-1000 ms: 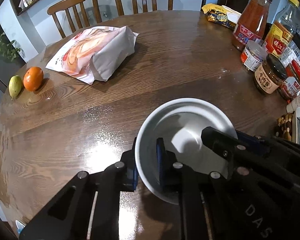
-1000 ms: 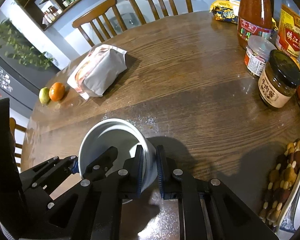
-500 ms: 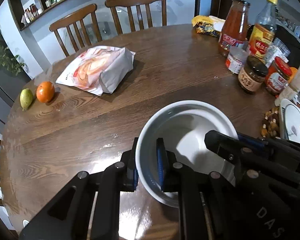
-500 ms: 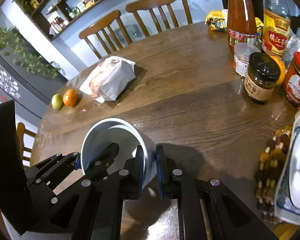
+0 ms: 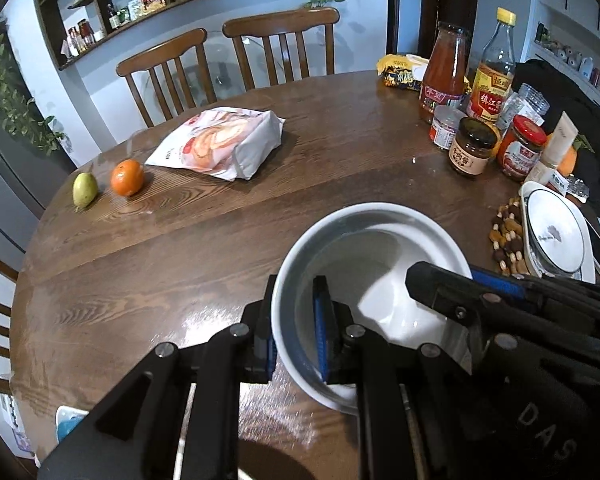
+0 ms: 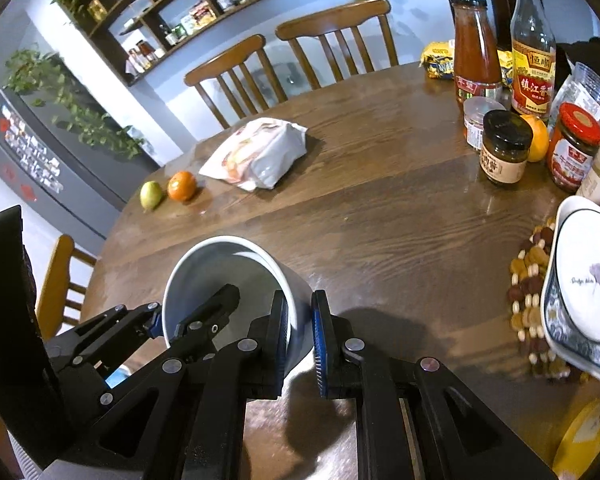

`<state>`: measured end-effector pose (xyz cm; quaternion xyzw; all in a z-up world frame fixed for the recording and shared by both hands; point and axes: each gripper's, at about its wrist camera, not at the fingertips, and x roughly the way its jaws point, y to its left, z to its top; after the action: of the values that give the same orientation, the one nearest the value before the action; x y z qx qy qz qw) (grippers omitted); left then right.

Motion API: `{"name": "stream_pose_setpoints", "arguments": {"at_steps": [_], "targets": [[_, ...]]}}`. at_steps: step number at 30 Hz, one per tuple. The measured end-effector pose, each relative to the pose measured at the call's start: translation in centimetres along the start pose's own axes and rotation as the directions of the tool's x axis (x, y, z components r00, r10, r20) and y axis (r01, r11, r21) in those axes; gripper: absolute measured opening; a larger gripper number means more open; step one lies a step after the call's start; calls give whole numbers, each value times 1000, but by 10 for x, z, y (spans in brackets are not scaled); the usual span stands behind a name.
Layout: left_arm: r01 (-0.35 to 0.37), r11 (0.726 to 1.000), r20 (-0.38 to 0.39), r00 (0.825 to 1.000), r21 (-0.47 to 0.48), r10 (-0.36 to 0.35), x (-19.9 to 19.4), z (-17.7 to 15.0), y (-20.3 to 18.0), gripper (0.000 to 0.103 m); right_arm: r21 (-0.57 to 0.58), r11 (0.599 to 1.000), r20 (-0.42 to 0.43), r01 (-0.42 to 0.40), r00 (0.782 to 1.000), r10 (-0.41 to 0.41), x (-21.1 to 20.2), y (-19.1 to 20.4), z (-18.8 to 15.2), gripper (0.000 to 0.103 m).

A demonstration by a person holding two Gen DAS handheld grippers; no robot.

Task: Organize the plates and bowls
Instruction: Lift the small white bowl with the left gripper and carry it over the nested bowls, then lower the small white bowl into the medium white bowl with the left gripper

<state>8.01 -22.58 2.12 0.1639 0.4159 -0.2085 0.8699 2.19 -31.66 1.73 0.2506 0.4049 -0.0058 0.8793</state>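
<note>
A deep white bowl [image 5: 376, 264] hangs above the brown round table [image 5: 180, 248], gripped by both grippers on opposite sides of its rim. My left gripper [image 5: 294, 332] is shut on the bowl's left rim, one pad inside and one outside. In the right wrist view my right gripper [image 6: 300, 336] is shut on the right wall of the same bowl [image 6: 224, 268]; the left gripper's fingers [image 6: 208, 312] reach in from the other side. White plates with blue edges [image 6: 584, 280] are stacked at the table's right edge, also seen as plates [image 5: 556, 236] in the left wrist view.
A beaded trivet [image 6: 528, 296] lies under the plates. Sauce jars and bottles [image 5: 472, 112] crowd the far right. A bread bag [image 5: 220, 144], an orange [image 5: 127, 178] and a green pear [image 5: 85, 189] lie at the far left. Two wooden chairs [image 5: 236, 60] stand behind the table.
Both grippers have risen and pulled back with the bowl between them, lifting it off the table; more of the table, the jars and the stacked plates have come into view.
</note>
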Motion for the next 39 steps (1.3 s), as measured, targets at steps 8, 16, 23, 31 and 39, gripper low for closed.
{"name": "stream_pose_setpoints", "arguments": {"at_steps": [8, 16, 23, 31, 39], "targets": [[-11, 999, 19, 1000, -30, 12, -28, -24, 14, 13, -30, 999, 3, -28, 1000, 28, -16, 22, -21, 14], [-37, 997, 25, 999, -65, 39, -48, -46, 31, 13, -69, 996, -15, -58, 998, 57, -24, 49, -41, 14], [-64, 993, 14, 998, -98, 66, -60, -63, 46, 13, -103, 991, -37, -83, 996, 79, -26, 70, -55, 14], [-82, 986, -28, 996, -148, 79, -69, -84, 71, 13, -143, 982, -83, -121, 990, 110, -19, 95, -70, 14], [-112, 976, -74, 992, -188, 99, -70, -103, 90, 13, -172, 972, -141, -161, 980, 138, -6, 116, -85, 14]]}}
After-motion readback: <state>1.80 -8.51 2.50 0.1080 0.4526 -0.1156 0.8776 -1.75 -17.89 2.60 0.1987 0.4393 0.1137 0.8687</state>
